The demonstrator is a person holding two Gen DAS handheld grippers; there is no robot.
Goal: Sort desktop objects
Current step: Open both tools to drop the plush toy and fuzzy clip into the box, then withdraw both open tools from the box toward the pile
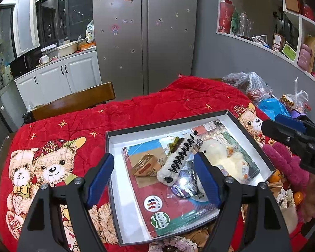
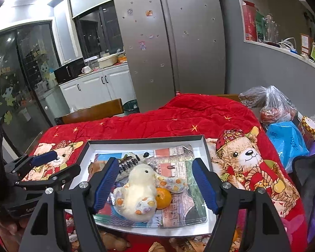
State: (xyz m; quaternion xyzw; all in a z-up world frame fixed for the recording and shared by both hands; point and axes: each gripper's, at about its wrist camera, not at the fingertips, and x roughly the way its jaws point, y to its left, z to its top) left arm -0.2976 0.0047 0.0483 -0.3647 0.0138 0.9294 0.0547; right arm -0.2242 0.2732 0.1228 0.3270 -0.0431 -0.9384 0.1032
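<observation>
A shallow box (image 1: 168, 122) with a dark rim and white inside lies on the red quilt. Inside it are a red booklet (image 1: 163, 210), a fuzzy white hair clip with black teeth (image 1: 178, 161), a cream plush toy (image 1: 224, 159) and some foil packets. My left gripper (image 1: 154, 159) hovers open over the box, above the hair clip. My right gripper (image 2: 155, 162) is open too; the plush toy (image 2: 140, 189) sits between its fingers without the pads touching it, with a tangerine (image 2: 163, 197) beside it. In the left wrist view the right gripper (image 1: 283, 130) shows at the right edge.
The red bear-print quilt (image 1: 136, 109) covers the table. A wooden chair (image 1: 73, 103) stands behind the table. Plastic bags (image 1: 252, 86) and a blue bag (image 2: 287, 142) crowd the right side. Pink fuzzy items (image 1: 283, 163) and small fruit lie right of the box.
</observation>
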